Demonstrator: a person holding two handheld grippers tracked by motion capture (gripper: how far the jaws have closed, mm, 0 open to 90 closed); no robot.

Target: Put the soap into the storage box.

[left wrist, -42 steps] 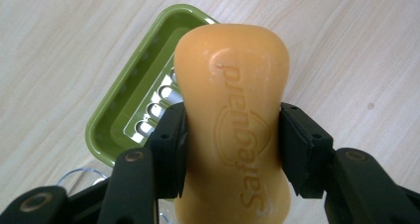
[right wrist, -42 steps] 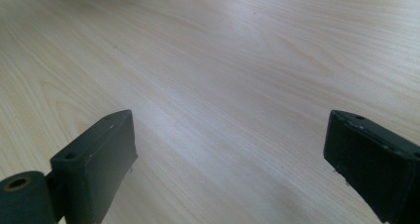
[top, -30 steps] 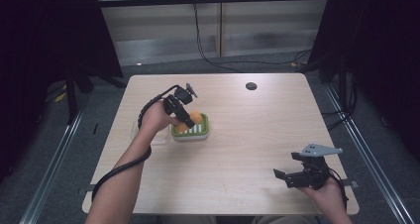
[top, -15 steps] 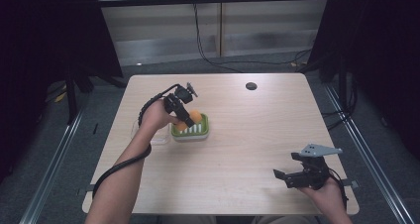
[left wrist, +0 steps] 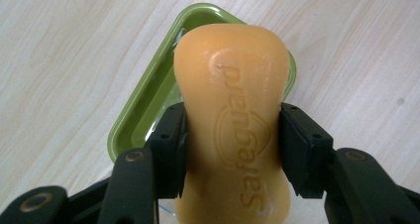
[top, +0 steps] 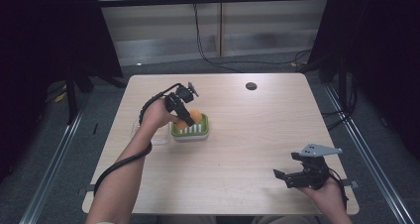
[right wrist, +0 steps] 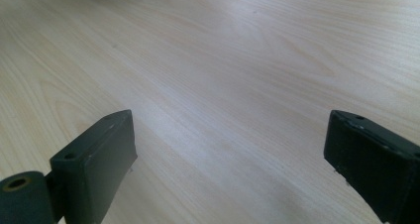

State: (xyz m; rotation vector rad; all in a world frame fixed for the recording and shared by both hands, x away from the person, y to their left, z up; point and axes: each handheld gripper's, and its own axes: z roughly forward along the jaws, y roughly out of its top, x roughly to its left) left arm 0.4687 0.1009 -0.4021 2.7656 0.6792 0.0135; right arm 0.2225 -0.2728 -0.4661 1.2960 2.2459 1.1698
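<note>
Left gripper [left wrist: 232, 144] of mine clamps the orange soap bar [left wrist: 233, 110] above the green soap dish [left wrist: 143, 105]; right gripper [right wrist: 230, 159] gapes apart.

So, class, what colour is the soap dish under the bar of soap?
Green: the soap dish shows best in the left gripper view, under the orange soap.

Orange soap bar [left wrist: 233, 125] with embossed lettering; green soap dish [left wrist: 143, 110], seemingly white-ribbed inside; pale woodgrain table [top: 247, 149].

Bare table [top: 247, 135] between both tongs; clear lid [top: 148, 135] crowds green soap dish [top: 202, 131] at left.
</note>
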